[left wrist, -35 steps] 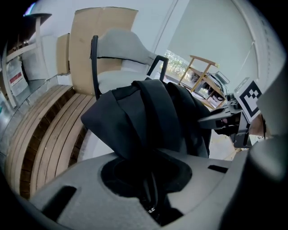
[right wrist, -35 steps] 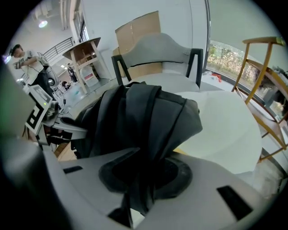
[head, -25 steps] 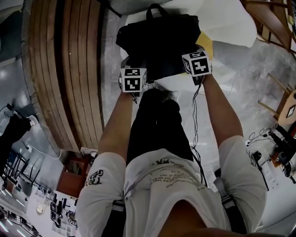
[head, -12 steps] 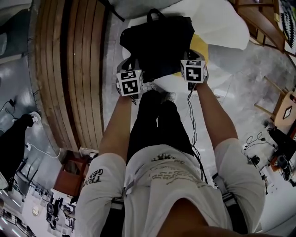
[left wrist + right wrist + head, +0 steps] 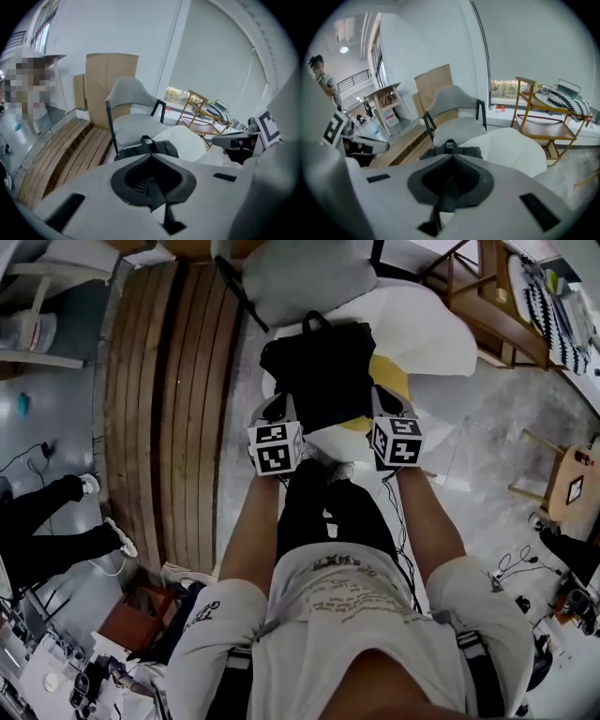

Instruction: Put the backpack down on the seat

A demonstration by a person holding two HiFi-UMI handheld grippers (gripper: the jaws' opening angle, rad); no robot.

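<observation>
Head view shows the black fabric backpack (image 5: 319, 381) lying on the white rounded seat (image 5: 427, 329), partly over a yellow patch (image 5: 392, 381). Its long axis runs straight away from the person, its carry loop (image 5: 317, 321) points toward the grey shell chair (image 5: 309, 277), and its contents cannot be seen. The left gripper (image 5: 279, 409) and right gripper (image 5: 382, 401) flank its near end, each with jaws pressed together on what looks like a dark strap of the pack.

Wooden slats (image 5: 159, 409) — mottled grey floor (image 5: 506, 437)
</observation>
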